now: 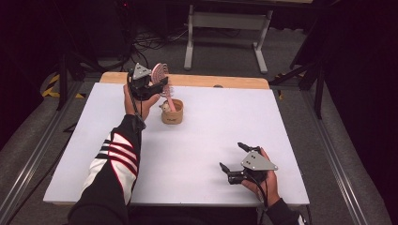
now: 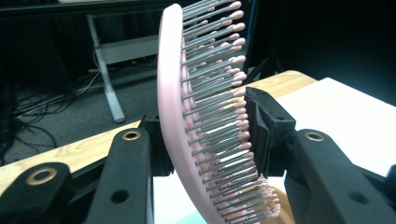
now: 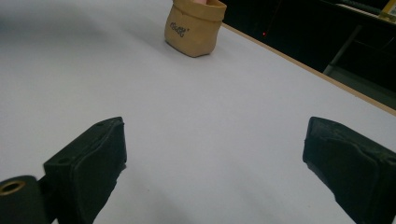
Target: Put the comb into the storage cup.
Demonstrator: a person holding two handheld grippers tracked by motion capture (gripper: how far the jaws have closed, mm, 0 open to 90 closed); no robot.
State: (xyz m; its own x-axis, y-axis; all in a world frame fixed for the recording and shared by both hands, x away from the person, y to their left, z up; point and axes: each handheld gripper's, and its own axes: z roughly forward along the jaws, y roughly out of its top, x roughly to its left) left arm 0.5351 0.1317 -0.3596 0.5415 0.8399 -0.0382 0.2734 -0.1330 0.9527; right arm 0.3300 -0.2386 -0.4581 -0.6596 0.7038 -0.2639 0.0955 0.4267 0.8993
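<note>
A pink hairbrush [image 1: 159, 73] stands upright with its handle down in a small tan pouch [image 1: 172, 114] at the back left of the white tabletop [image 1: 211, 126]. My left gripper [image 1: 161, 86] is shut on the brush head. In the left gripper view one jaw lies against the pink back of the hairbrush [image 2: 170, 140], and the other pad [image 2: 266, 133] meets the bristle tips. My right gripper [image 1: 232, 157] rests open near the front right edge with nothing between its jaws. In the right gripper view it [image 3: 215, 163] points across the bare top toward the pouch [image 3: 194, 28].
A wooden strip [image 1: 220, 81] borders the table's far edge. Beyond it stand a grey table frame [image 1: 225, 28] and loose cables [image 1: 150, 42] on the floor. Metal rails [image 1: 328, 154] run along both sides of the table.
</note>
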